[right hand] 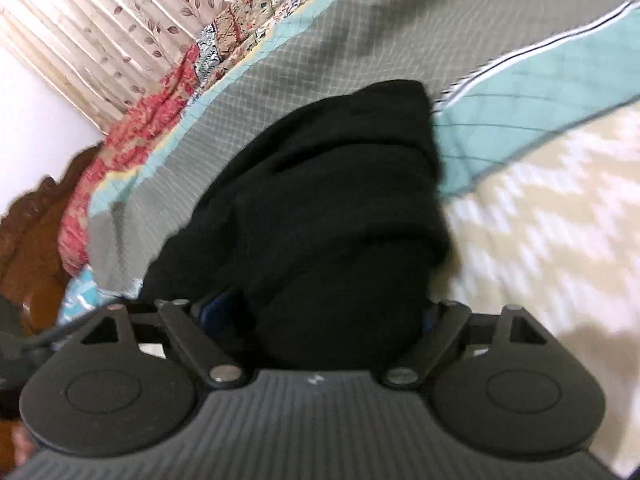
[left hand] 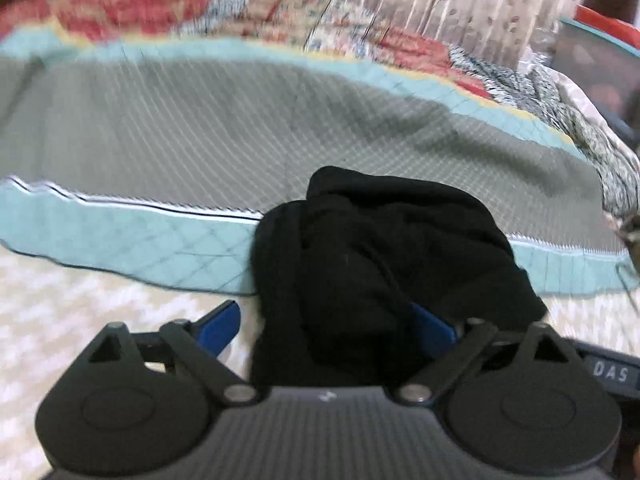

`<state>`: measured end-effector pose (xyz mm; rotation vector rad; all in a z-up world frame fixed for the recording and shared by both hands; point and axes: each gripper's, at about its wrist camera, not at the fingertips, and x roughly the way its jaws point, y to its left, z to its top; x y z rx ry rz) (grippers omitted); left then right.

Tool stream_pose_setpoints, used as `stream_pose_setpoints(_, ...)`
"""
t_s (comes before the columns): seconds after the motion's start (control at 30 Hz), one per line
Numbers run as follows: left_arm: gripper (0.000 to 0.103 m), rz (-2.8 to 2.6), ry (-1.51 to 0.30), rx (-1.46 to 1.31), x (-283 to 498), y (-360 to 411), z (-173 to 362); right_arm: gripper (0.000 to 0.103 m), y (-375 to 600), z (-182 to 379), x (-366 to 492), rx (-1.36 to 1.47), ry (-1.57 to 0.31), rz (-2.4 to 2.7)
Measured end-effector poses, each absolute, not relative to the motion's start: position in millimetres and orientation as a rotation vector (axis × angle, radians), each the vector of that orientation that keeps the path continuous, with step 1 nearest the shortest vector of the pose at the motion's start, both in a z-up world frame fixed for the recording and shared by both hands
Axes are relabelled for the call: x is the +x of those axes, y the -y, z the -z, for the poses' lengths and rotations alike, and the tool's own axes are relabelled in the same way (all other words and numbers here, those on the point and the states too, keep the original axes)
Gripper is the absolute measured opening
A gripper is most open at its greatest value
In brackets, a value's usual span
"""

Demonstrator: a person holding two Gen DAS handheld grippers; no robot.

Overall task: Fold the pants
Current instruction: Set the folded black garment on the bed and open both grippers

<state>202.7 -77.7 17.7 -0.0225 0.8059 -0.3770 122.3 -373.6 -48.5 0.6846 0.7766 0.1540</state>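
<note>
Grey quilted blanket [left hand: 240,136] with teal border [left hand: 132,240] spread across bed; cream zigzag-patterned cover [left hand: 80,312] lies nearer, under the border edge. Far side: red floral patchwork quilt [left hand: 132,4], bunched, against a pleated beige curtain [left hand: 460,4] with leaf print. Carved brown wooden headboard [right hand: 32,240] at left in right wrist view.

We read one marking only. In the left wrist view, the letters "DAS" stand in pale capitals on a dark device [left hand: 610,374] at the right edge of the picture; the frame may cut off further letters, and we cannot tell. A small pale mark sits on the ribbed housing in each view, too small to read. The right wrist view shows no legible text, number or brand.
</note>
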Motion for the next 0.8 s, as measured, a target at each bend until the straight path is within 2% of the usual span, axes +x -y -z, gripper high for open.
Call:
stream_pose_setpoints(0.2,0.103,0.299,-0.803,0.110,123.5,50.2,-31.7,0.090,348.8,38.9,44.4,0.513,-0.805,-0.093)
stream_pose_setpoints(0.27,0.103,0.295,-0.814,0.117,97.9,42.0,-36.6,0.100,336.8,31.8,16.2,0.491,-0.801,-0.087)
stream_pose_setpoints(0.33,0.103,0.296,-0.834,0.132,71.0,33.9,-41.3,0.103,326.9,25.1,-7.8,0.458,-0.818,-0.066)
stream_pose_setpoints(0.8,0.103,0.220,-0.764,0.095,-42.7,12.1,-75.8,0.103,290.8,-9.7,-116.1,0.367,-0.760,-0.053)
